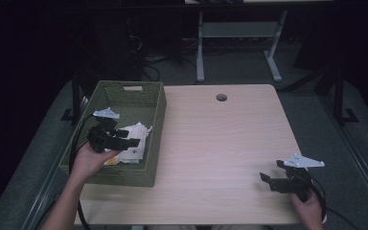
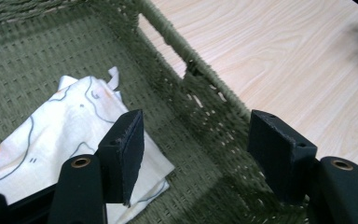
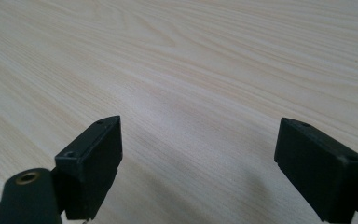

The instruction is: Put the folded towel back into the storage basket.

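A folded white cloth with grey line drawings and orange patches lies inside the green woven basket at the table's left edge. My left gripper hovers over the basket above the cloth, pointing right. In the left gripper view its jaws stand apart with nothing between them; the cloth lies on the basket floor below the left jaw. My right gripper rests low over the bare wooden table near its front right corner, jaws wide apart and empty, with light wood grain ahead of them.
The basket has a woven wall and a handle slot facing the table. A round cable hole sits near the table's far edge. Beyond the table stand the legs of a white desk frame on a dark floor.
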### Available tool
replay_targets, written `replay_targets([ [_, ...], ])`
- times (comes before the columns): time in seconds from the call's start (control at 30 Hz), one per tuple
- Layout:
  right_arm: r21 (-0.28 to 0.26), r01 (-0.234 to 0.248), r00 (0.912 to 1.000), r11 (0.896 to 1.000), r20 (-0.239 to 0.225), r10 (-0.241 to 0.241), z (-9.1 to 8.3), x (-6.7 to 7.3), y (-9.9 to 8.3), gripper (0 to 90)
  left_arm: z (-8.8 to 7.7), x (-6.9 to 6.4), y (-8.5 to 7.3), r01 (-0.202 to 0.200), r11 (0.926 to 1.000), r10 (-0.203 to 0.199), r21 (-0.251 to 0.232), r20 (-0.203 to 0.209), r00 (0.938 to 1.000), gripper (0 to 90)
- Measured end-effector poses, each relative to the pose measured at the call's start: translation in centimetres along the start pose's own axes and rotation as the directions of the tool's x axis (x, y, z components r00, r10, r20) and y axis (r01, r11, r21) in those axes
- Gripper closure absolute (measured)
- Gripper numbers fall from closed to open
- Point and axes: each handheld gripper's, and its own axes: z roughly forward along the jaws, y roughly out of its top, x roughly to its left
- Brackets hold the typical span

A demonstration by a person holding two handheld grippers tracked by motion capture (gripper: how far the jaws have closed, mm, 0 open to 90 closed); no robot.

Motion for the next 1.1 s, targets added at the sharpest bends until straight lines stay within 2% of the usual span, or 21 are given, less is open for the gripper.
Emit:
replay_targets([
  [0.23,-0.005,-0.005,1.0,1.0,0.002,0.005,-0.1,0.0,0.0,14.7,0.1,-1.3,0.8,-0.03,0.9995,0.031,-0.008,0.019,0.9994,37.0],
  [0.53,-0.01,-0.006,1.0,1.0,0.006,0.006,-0.2,-0.2,-0.1,14.7,0.7,-2.4,1.6,-0.05,0.9986,0.051,-0.017,0.041,0.9979,36.2],
  [0.7,-0.008,-0.007,0.9999,1.0,0.007,0.007,-0.2,-0.1,-0.1,14.7,0.9,-3.4,2.1,-0.082,0.9966,0.082,-0.006,0.047,0.9955,35.7],
  [1.1,-0.008,0.0,1.0,1.0,0.005,0.0,-0.2,0.0,0.0,14.7,1.7,-5.5,2.8,-0.11,0.9937,0.111,-0.018,0.073,0.9911,33.4],
])
